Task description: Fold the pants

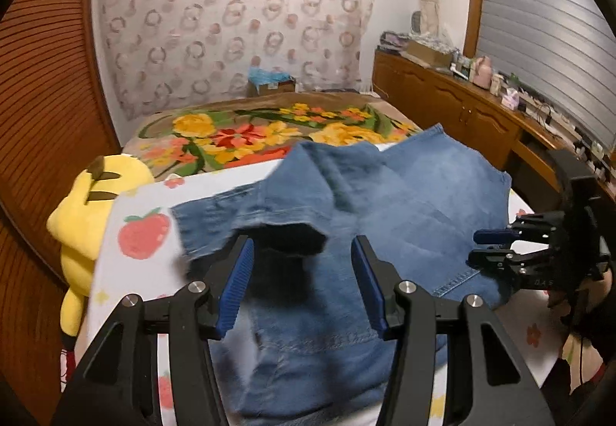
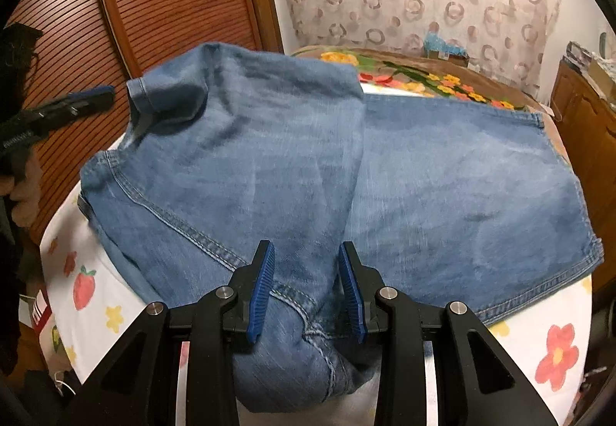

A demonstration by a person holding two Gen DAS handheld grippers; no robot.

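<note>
Blue denim pants (image 1: 385,195) lie partly folded on a white sheet printed with fruit and flowers (image 1: 142,272). One leg is folded back over the rest, and its hem opening (image 1: 292,237) sits just beyond my left gripper (image 1: 304,252), which is open and holds nothing. In the right wrist view the pants (image 2: 442,187) spread wide, with the folded leg (image 2: 238,141) on the left. My right gripper (image 2: 306,264) is open above the seam at the near end of the pants. It also shows in the left wrist view (image 1: 485,245) at the pants' right edge.
A yellow plush toy (image 1: 92,202) lies at the sheet's left edge. A floral blanket (image 1: 250,133) covers the bed behind. A wooden cabinet with clutter (image 1: 481,98) runs along the right. A slatted wooden door (image 2: 165,2) stands at the left.
</note>
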